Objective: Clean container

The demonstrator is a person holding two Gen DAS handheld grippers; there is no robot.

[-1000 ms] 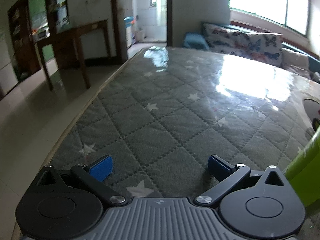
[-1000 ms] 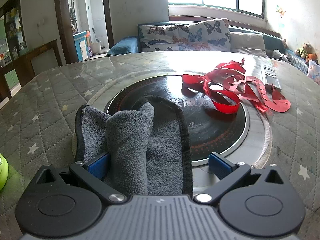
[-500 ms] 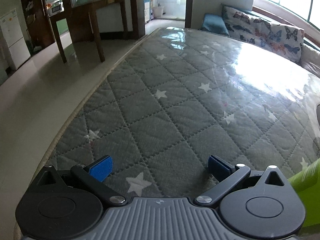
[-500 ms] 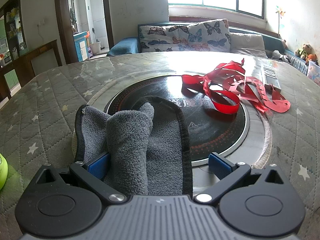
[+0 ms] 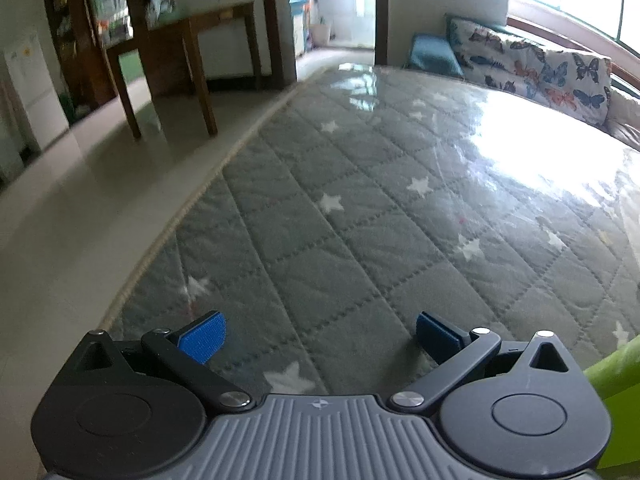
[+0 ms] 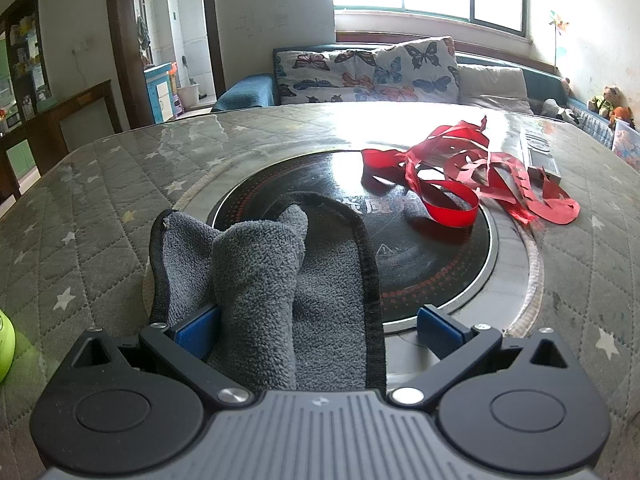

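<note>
The right gripper (image 6: 320, 326) had its jaws spread wide around a bunched grey terry-cloth towel (image 6: 264, 280), which touched the left blue pad but was not pinched. The towel lay over the near rim of a round black glass cooktop (image 6: 420, 248) set into the table, with a tangle of red paper ribbon (image 6: 460, 184) on its far side. The left gripper (image 5: 318, 334) was equally wide and empty above the grey quilted star-print table cover (image 5: 360, 220). The lime-green plastic container (image 5: 616, 368) sat just beside its right finger and showed at the right view's left edge. This looked like the opening step: next, clamp the towel and seize the container. Compared with a second earlier, the right gripper had not moved, while the left had swung, blurring its view.
</note>
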